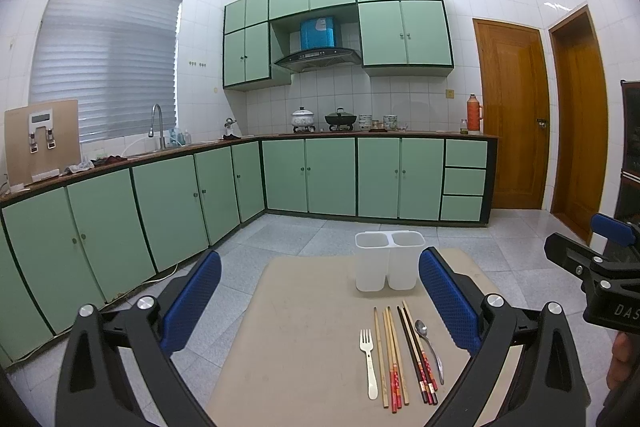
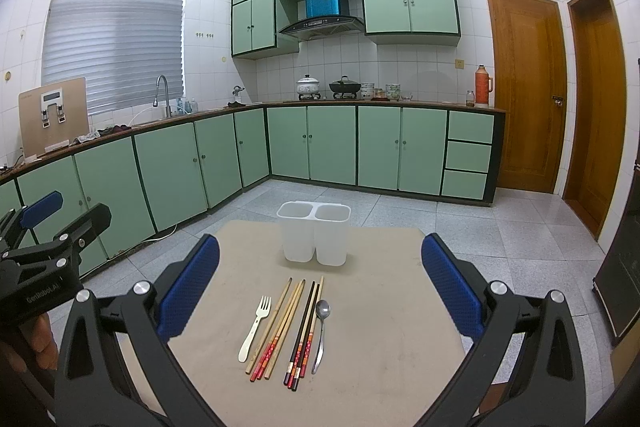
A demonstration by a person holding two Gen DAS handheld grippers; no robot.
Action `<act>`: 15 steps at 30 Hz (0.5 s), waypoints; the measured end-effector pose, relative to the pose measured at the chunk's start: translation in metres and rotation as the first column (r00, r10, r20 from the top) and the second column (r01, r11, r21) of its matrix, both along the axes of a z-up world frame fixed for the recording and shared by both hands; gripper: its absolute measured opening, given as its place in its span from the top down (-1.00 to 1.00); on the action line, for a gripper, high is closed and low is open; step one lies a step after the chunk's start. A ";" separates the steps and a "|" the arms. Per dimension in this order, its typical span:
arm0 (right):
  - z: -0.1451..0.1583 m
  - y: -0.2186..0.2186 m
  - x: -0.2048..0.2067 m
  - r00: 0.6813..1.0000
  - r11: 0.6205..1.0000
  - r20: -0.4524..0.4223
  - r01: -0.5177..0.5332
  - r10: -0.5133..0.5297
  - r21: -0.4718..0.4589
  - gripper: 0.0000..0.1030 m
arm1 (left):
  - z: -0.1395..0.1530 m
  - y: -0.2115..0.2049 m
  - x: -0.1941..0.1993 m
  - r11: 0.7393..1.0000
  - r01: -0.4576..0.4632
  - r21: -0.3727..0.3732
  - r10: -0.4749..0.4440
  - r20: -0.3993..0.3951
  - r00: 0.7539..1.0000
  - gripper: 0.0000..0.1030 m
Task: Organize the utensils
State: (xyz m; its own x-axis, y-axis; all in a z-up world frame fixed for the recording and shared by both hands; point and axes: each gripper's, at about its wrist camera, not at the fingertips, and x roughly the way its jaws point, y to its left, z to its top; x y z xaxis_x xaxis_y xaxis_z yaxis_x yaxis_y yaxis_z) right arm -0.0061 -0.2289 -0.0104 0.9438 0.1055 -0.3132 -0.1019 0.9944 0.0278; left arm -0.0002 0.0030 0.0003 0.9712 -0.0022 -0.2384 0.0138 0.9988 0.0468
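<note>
Utensils lie in a row on the beige counter [image 1: 304, 327] in the left wrist view: a white fork [image 1: 369, 363], wooden chopsticks [image 1: 390, 355], dark chopsticks [image 1: 416, 355] and a metal spoon [image 1: 430, 347]. Behind them stands the white holder [image 1: 388, 261] with two compartments, both without utensils. The left gripper [image 1: 320, 303] has its blue fingers [image 1: 192, 303] wide apart and holds nothing.

In the right wrist view the same row lies near the front edge, apart from the holder. The right gripper [image 2: 320, 291] is also spread wide, with nothing between its fingers [image 2: 450, 291].
</note>
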 end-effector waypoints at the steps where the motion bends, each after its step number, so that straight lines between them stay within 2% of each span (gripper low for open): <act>1: 0.000 0.000 0.000 1.000 1.000 0.000 0.000 0.000 0.000 -0.90 | 0.000 0.001 0.000 1.000 0.000 0.001 0.000 0.000 1.000 -0.88; 15: 0.000 0.000 0.000 1.000 1.000 0.000 0.000 0.000 -0.001 -0.90 | 0.000 0.000 0.000 1.000 0.000 0.002 0.000 0.001 1.000 -0.88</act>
